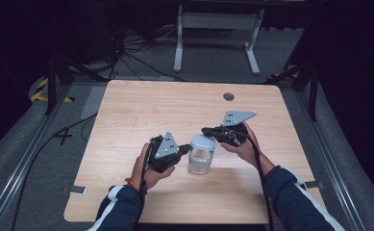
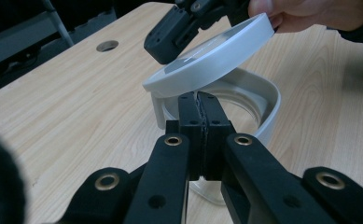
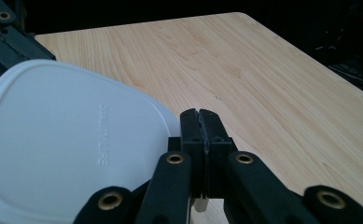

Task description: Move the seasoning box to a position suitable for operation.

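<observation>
Clear glass, or clear plastic, forms the jar (image 1: 201, 161), which stands upright on the light wood-grain table (image 1: 127, 115), near the front edge and about midway between the two hands. Its pale grey-white lid (image 1: 203, 142) sits over the mouth; in the left gripper view the lid (image 2: 212, 56) is tilted, raised on the side toward the camera and clear of the jar's grey rim collar (image 2: 268, 105) there. Whether the far edge of the lid touches the rim cannot be told. The left gripper (image 1: 188, 149) reaches in from the jar's left, and its jaws are clenched together on the near wall of the jar at the rim, as the left gripper view (image 2: 199, 105) shows; nothing of a gap remains between the pads. The right gripper (image 1: 207, 131) comes in level from the jar's right, above the jar, and its jaws are pressed tight on the edge of the lid, the white lid (image 3: 62, 144) spreading to the left of the closed jaws (image 3: 200, 122) in the right gripper view. Each gripper carries a grey three-cornered plate on top. The person's forearms, in dark blue sleeves with white stripes, enter from the bottom of the high view. A round cable hole (image 1: 229, 96) sits near the table's far edge.
</observation>
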`<state>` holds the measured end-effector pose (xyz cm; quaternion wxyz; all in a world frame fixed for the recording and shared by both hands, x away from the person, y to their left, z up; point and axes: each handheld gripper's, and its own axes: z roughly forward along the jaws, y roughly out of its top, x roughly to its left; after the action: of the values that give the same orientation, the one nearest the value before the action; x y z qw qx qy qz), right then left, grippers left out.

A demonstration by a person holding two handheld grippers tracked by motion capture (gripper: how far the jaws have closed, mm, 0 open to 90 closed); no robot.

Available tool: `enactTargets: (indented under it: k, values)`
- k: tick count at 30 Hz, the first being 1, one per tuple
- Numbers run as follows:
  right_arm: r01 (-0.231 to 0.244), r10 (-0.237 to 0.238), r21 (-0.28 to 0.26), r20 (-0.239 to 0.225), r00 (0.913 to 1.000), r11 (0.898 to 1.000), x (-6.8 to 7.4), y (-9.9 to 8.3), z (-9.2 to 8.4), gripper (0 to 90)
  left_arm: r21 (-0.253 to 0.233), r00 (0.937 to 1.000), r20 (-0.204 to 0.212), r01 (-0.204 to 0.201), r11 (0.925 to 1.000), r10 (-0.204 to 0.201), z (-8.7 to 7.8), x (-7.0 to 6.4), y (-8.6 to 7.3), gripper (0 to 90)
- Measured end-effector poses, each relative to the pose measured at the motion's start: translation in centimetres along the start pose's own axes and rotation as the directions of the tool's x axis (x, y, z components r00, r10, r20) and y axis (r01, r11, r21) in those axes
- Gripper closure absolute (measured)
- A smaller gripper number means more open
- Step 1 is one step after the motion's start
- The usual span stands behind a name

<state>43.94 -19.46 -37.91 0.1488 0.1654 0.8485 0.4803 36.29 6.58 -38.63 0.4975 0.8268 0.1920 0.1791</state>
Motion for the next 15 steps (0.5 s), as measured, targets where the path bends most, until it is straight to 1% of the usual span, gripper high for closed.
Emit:
enactTargets:
  k: [4,6,7,9,11,13,14,15]
  values:
    - [-0.005,0.005,0.008,0.003,1.0000,1.000,-0.3,-0.3,-0.4,89.7,0.018,0.9996,-0.001,-0.029,0.9994,0.029,0.3,0.5,0.6,89.3]
    - [-0.002,0.002,0.013,0.006,1.0000,1.000,-0.3,-0.3,-0.5,89.7,0.022,0.9995,-0.006,-0.031,0.9993,0.031,0.5,0.6,0.8,89.2]
    - [0.001,-0.001,0.017,0.008,1.0000,1.000,-0.3,-0.3,-0.8,89.7,0.025,0.9993,-0.008,-0.035,0.9991,0.036,0.6,0.7,1.1,88.9]
    - [0.004,-0.004,0.020,0.014,0.9999,1.000,-0.3,-0.3,-1.0,89.7,0.020,0.9994,-0.002,-0.033,0.9992,0.033,0.6,0.9,1.5,88.9]
    - [-0.005,0.005,0.023,0.017,0.9998,1.000,-0.4,-0.5,-1.3,89.7,0.021,0.9992,-0.011,-0.039,0.9990,0.040,0.8,1.5,2.0,88.8]
    - [-0.012,0.011,0.022,0.022,0.9997,1.000,-0.6,-0.7,-1.6,89.7,0.026,0.9992,-0.010,-0.039,0.9989,0.039,0.8,1.6,2.1,88.5]
    - [-0.016,0.015,0.022,0.025,0.9996,1.000,-0.7,-0.7,-1.8,89.7,0.023,0.9986,-0.018,-0.049,0.9985,0.049,1.0,1.9,2.3,87.8]
    - [-0.017,0.016,0.021,0.026,0.9995,1.000,-0.7,-0.8,-1.9,89.7,0.023,0.9986,-0.018,-0.049,0.9985,0.049,1.0,1.9,2.3,87.2]
